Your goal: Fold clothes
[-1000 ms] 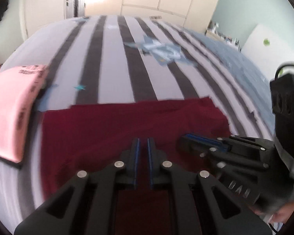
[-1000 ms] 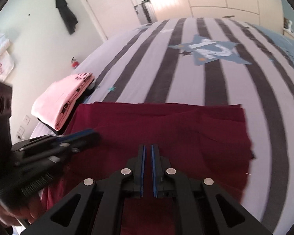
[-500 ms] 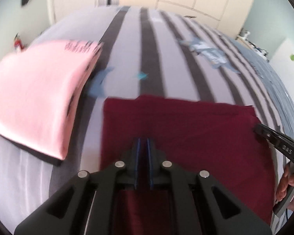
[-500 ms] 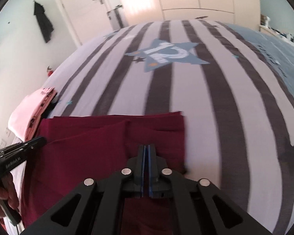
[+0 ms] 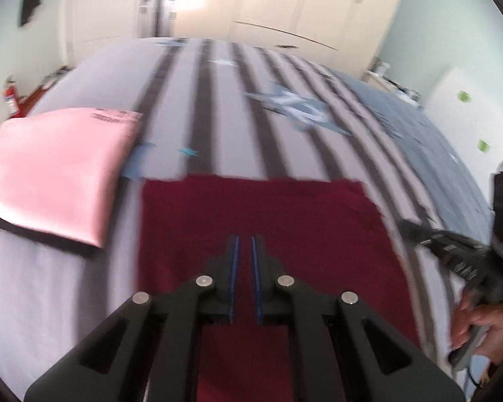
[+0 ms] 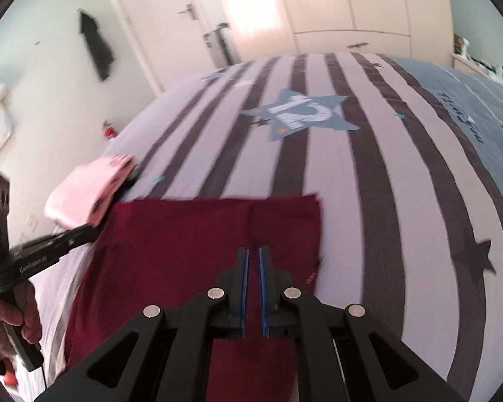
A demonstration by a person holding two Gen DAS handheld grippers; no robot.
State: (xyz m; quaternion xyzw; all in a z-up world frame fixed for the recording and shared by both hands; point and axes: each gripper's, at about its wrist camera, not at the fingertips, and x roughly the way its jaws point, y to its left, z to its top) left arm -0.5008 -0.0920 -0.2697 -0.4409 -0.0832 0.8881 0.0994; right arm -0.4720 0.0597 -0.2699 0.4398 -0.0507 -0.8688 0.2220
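Maroon garment lies flat on the striped bed, already folded into a rough rectangle, near edge toward me. Folded pink garment sits just beside its left edge on a dark layer, the two almost touching at the corner in the right wrist view.

Left tool: blue pads nearly together, nothing between them, hovering over the maroon cloth. Right tool: narrow slit, jaws opening slightly, also empty, above the cloth's right half. Each tool shows at the edge of the other's view, a hand on the grip.

My read: between folds, setting up the next one. Both views are motion-blurred, so fine edges aren't reliable.

How I'd do it well:
- Spread both tools before coming down; as they stand they can't take an edge.
- Pinch the two near corners, all layers together, not just the top ply.
- Small wrinkle near the right edge; pull outward to flatten it before folding.
- Lift evenly, carry to the far edge, line corners up, lay down without dragging.
- Keep the left tool off the pink stack; snagging it would undo finished work.
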